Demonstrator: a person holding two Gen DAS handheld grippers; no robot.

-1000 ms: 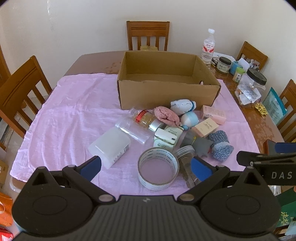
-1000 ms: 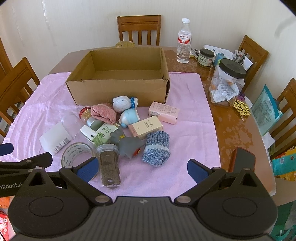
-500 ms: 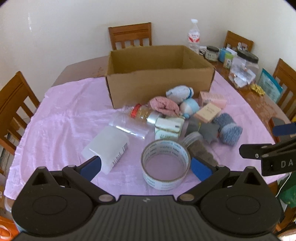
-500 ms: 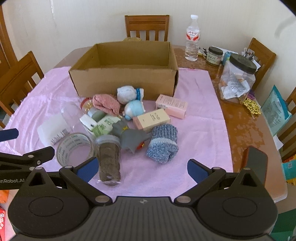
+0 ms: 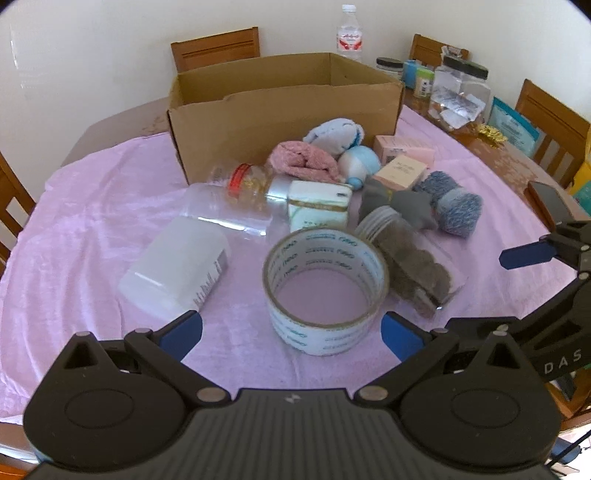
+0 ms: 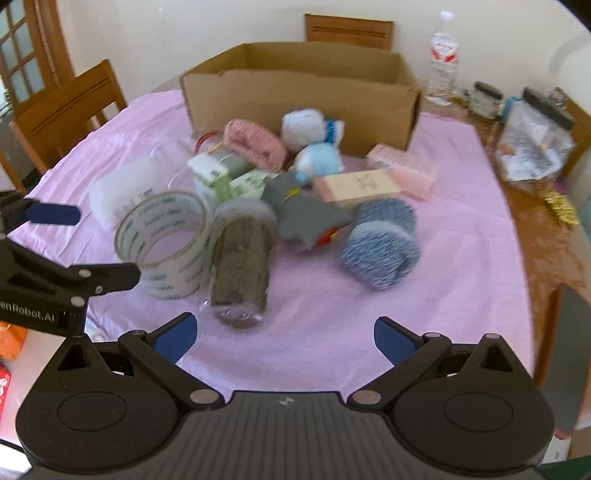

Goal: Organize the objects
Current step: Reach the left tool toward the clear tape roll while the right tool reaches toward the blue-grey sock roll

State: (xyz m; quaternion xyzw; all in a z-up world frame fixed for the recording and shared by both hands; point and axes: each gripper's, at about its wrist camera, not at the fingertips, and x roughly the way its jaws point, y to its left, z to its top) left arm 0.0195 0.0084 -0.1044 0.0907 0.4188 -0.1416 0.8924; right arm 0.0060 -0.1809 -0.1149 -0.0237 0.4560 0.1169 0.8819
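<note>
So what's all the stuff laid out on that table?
brown cardboard box: 1, open, far side of pink cloth
clear tape roll: 1, nearest left gripper
clear jar of brown discs: 1, lying right of tape
white plastic bottle: 1, lying left of tape
blue-grey knitted roll: 1, right of pile
pink fuzzy cloth: 1, by box
pale pink cartons: 2, beside knitted roll
water bottle: 1, behind box
left gripper: open
right gripper: open

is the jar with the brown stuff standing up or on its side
On its side: the jar lies flat on the pink cloth beside the tape roll.
</note>
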